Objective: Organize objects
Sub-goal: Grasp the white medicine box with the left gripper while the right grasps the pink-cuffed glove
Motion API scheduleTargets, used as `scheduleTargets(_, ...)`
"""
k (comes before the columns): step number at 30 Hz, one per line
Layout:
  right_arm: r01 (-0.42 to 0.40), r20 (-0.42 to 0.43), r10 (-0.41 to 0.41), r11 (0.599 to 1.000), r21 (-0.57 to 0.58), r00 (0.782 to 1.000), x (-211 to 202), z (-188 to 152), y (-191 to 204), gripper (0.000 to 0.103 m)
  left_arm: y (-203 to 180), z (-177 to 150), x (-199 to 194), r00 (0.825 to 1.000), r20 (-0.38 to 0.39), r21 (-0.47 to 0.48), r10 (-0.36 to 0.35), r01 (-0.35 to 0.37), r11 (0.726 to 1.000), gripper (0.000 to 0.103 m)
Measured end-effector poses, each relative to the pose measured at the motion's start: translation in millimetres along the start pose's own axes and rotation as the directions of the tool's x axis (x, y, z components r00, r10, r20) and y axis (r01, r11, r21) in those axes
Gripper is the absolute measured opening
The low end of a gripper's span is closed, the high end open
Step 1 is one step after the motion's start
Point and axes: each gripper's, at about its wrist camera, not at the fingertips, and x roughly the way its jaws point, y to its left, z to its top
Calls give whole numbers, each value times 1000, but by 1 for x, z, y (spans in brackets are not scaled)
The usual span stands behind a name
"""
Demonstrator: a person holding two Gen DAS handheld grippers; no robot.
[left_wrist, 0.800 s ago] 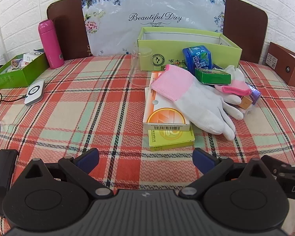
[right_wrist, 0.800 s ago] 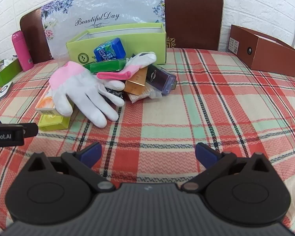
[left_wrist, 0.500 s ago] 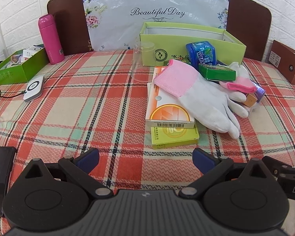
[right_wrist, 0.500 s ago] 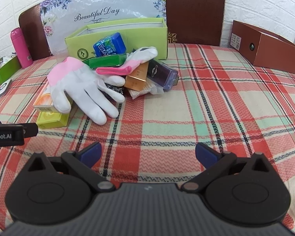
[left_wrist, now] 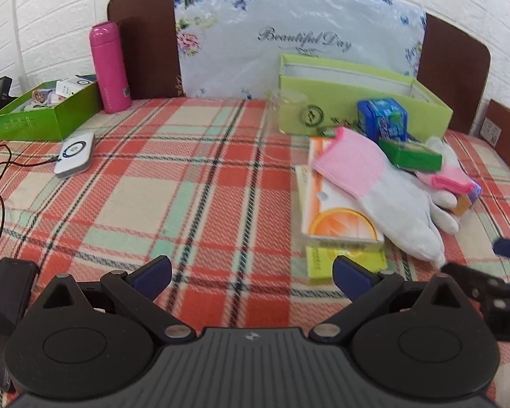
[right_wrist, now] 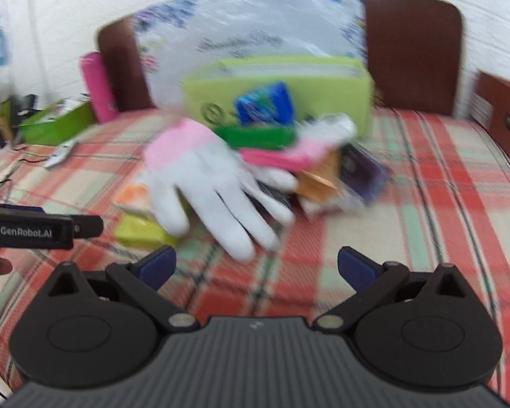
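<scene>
A pile of objects lies on the plaid tablecloth in front of an open light-green box (left_wrist: 360, 105) (right_wrist: 289, 95). A white glove with a pink cuff (left_wrist: 384, 197) (right_wrist: 214, 187) lies over an orange-and-white box (left_wrist: 336, 217) stacked on a yellow box (left_wrist: 323, 265). Behind are a blue pack (left_wrist: 382, 117) (right_wrist: 265, 105), a green box (left_wrist: 411, 154), a second glove and small boxes. My left gripper (left_wrist: 251, 277) is open and empty, left of the pile. My right gripper (right_wrist: 256, 267) is open and empty, just short of the glove's fingertips. The right wrist view is blurred.
A pink bottle (left_wrist: 109, 68), a green tray of small items (left_wrist: 47, 108) and a white charger pad (left_wrist: 75, 153) with cables stand at the left. A brown box (left_wrist: 503, 139) (right_wrist: 503, 115) is at the right. A black phone (left_wrist: 3, 306) lies near left.
Both grippers have moved forward toward the pile. The right one swung left, so the glove is now centred ahead of it. Both stay open and empty.
</scene>
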Motion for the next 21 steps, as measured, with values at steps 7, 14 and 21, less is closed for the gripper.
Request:
scheduleTargets(7, -116, 72, 133, 972, -202, 989, 50, 32, 25, 97, 28, 12, -1, 998, 60, -22, -32, 34, 999, 103)
scheduleTargets(14, -191, 63, 193, 981, -27, 979, 28, 27, -5, 10, 12, 19, 9, 986, 64, 8, -157, 157, 988, 103)
scheduleTargets(21, -97, 87, 93, 994, 46, 992, -35, 5, -38, 9, -38, 36, 51, 977, 30, 94, -213, 209, 973, 103)
